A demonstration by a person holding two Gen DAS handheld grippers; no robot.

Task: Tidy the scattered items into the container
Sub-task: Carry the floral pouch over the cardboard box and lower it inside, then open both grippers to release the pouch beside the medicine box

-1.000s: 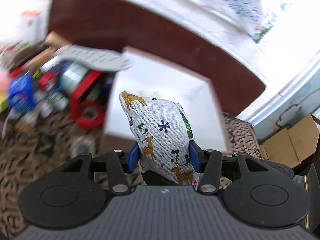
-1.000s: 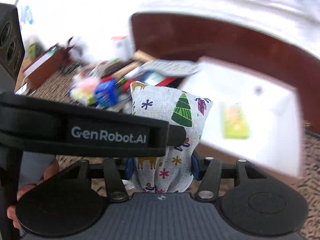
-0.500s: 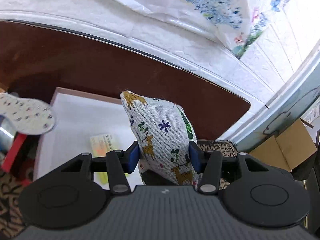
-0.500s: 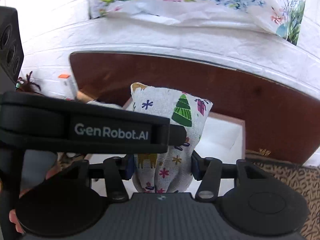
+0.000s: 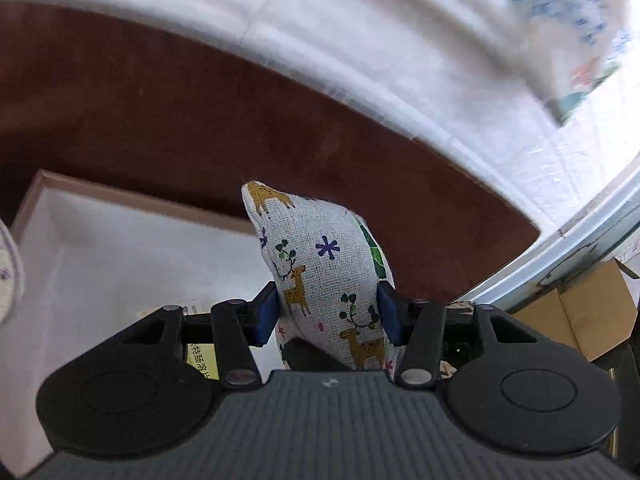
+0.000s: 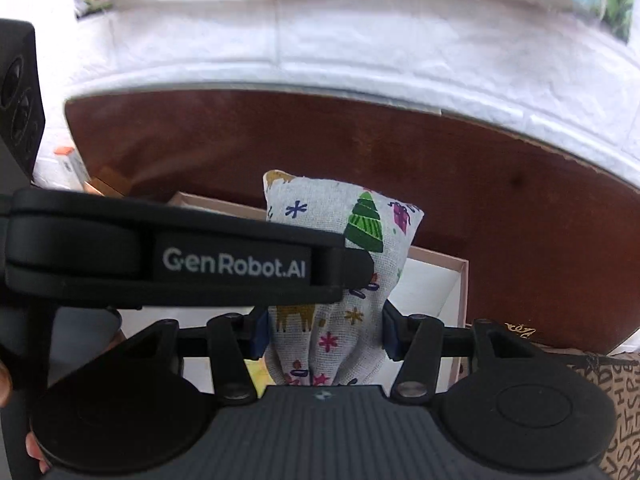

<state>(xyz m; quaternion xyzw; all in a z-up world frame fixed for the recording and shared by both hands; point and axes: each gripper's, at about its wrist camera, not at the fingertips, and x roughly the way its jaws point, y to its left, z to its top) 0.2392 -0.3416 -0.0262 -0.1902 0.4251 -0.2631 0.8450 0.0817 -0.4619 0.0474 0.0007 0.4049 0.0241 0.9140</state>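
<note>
1. Left gripper (image 5: 327,316) is clamped on a printed fabric pouch (image 5: 320,264); right gripper (image 6: 322,328) squeezes a second pouch (image 6: 340,264) — both poised above the white box (image 5: 100,248).
2. Step, as I judge it: delivery. Next comes lowering, then releasing inside the box walls.
3. Hidden — the yellow packet (image 5: 202,358) in the box shows only partly, and the background is blurred.

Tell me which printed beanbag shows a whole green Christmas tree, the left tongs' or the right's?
The right tongs hold it: that beanbag shows a whole green tree and a purple gift. The left tongs' beanbag shows mainly yellow deer.
</note>
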